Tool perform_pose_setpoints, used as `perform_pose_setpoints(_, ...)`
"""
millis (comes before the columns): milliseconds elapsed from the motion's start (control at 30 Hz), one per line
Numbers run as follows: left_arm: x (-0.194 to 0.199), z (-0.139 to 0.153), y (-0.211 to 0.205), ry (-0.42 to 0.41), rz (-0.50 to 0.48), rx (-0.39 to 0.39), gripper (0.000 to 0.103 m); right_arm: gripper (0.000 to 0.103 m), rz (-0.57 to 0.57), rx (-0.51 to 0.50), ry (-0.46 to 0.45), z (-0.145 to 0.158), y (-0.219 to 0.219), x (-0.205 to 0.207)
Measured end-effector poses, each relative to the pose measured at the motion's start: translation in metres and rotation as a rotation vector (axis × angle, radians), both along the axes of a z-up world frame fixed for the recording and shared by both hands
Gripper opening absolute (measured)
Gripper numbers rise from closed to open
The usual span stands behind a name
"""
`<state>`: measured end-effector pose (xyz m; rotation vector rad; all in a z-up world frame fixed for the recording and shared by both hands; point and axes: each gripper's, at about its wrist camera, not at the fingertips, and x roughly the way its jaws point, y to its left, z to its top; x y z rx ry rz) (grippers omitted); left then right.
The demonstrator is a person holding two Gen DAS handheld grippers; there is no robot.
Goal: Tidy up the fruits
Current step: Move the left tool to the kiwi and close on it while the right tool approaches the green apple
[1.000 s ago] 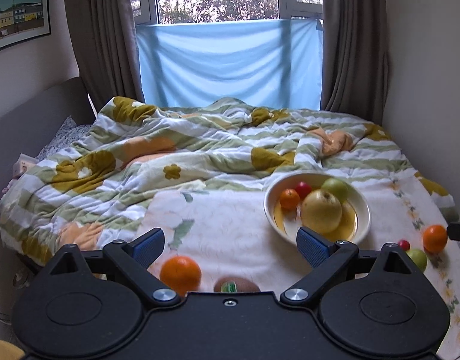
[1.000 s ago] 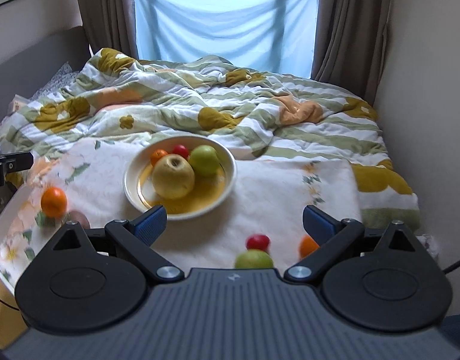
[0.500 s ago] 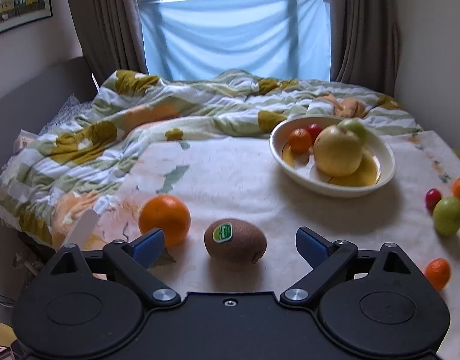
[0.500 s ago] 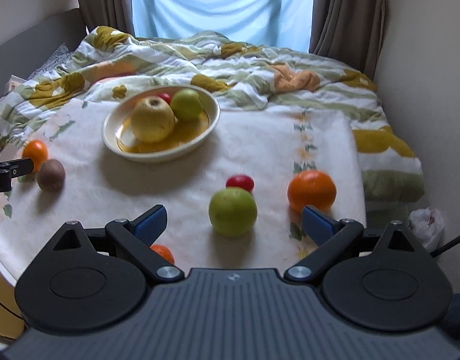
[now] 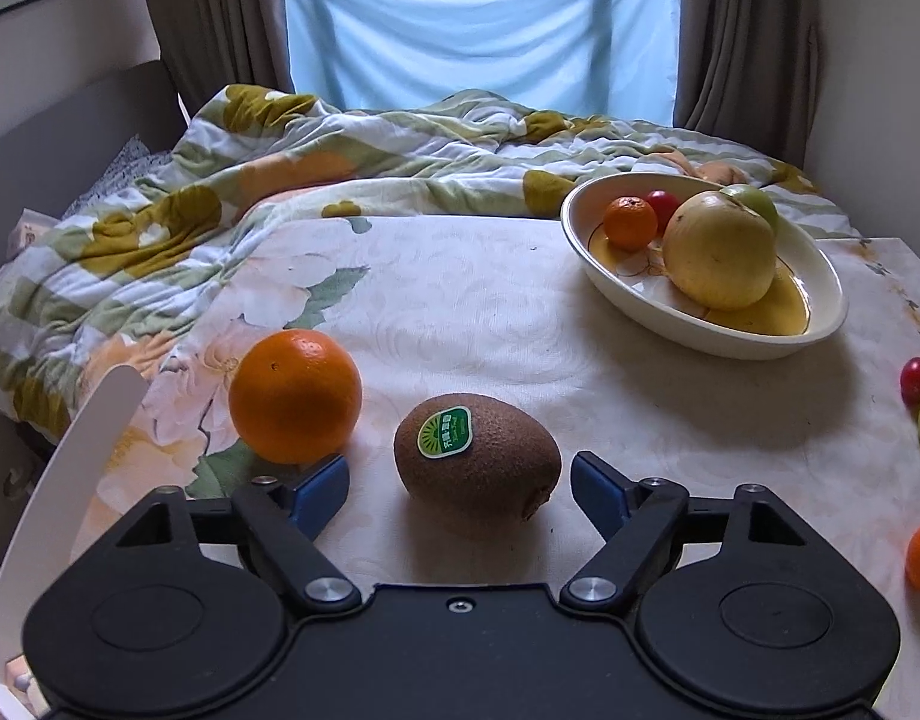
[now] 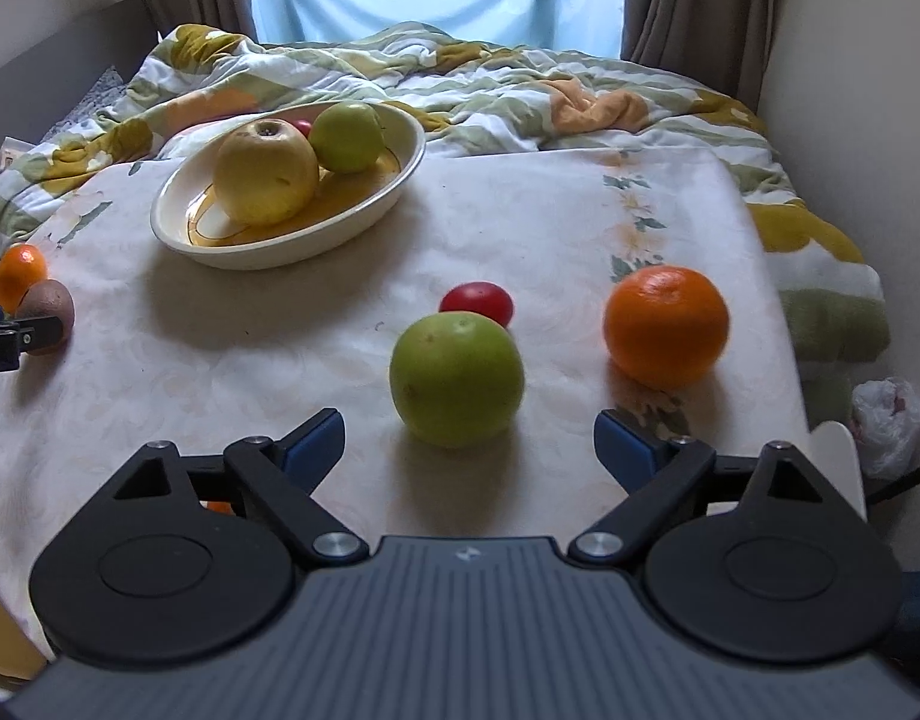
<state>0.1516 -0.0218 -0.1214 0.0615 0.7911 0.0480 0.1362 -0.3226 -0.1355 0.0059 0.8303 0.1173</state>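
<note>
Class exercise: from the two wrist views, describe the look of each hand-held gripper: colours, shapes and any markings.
The left hand-held gripper has a smooth black body with two round black discs, black link arms on silver pivot screws, and blue fingertip pads. The right hand-held gripper is built the same, but its centre panel is grey and ribbed, with a small light logo. No hands or sleeves show.

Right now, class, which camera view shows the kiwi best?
The left wrist view: the kiwi lies close and central, whole, its green sticker facing the camera. In the right wrist view the kiwi is small at the left edge, partly hidden behind the left gripper's tip.
</note>
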Motion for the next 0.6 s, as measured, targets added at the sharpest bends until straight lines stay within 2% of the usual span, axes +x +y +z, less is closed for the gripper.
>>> perform_pose_setpoints(167,0.005,-0.001,0.002,0.008,0.004,-0.030,0.073,0.095,0.015,0.003,0.015,-0.003,0.005,0.008)
perform_pose_setpoints(233,0.006,-0.001,0.000,0.006,-0.006,-0.030,0.069,0.094,0.016,0.000,0.017,-0.003,0.006,0.009)
perform_pose_setpoints(433,0.006,-0.001,-0.005,0.007,-0.020,-0.004,0.068,0.094,0.015,-0.001,0.016,-0.004,0.006,0.011)
perform_pose_setpoints(600,0.000,0.001,-0.003,0.015,-0.027,-0.035,0.068,0.084,0.002,-0.002,0.017,-0.006,0.007,0.018)
